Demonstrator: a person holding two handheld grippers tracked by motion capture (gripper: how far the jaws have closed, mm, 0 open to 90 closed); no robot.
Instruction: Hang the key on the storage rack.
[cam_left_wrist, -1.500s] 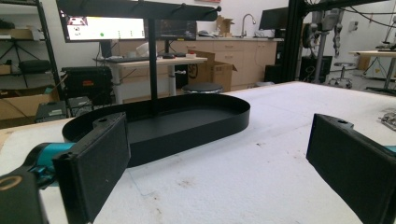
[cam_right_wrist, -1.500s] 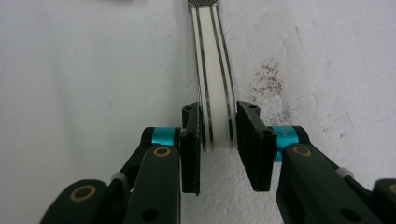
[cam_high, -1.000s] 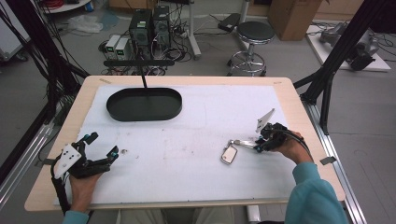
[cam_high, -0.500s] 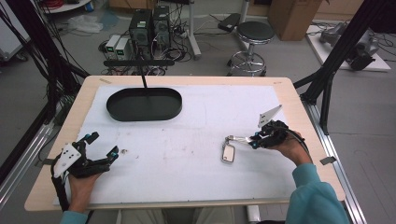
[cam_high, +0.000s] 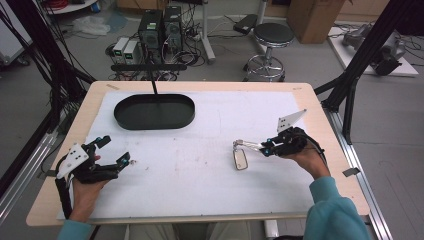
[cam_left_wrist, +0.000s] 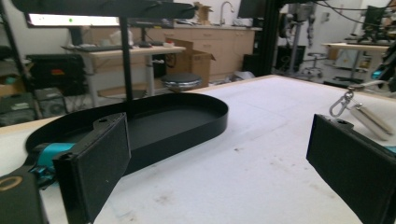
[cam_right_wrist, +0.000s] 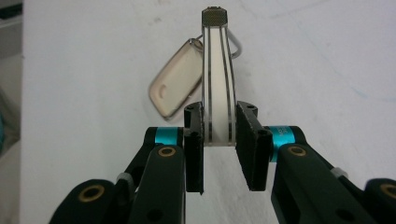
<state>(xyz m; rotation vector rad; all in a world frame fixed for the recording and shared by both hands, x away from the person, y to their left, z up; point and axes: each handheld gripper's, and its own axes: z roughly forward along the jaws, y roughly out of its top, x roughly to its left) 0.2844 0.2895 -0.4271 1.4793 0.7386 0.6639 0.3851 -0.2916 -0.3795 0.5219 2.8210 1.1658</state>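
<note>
Two grippers work at the near side of the table (cam_high: 320, 200), one toward each near corner. Toward the near left corner the left gripper (cam_high: 125, 161) rests low over the white cover with its jaws spread wide, holding nothing. Toward the right edge, the right gripper (cam_high: 248, 145) has its jaws pressed onto a flat, pale, metal-edged clip (cam_right_wrist: 217, 74), pinching it by the end nearest the hand. From the clip's far end a small ring carries a translucent key fob (cam_right_wrist: 175, 91), which in the high view lies on the cover just left of the jaw tips, near the middle of the table. By the look of it this bunch is light and stiff in its parts but loose at the ring, so the fob will likely swing and drag when lifted. The rigid clip seems the sound place to hold; its smooth faces may slip. Farther off, toward the far left corner, sits an oval black tray (cam_high: 154, 111).
</note>
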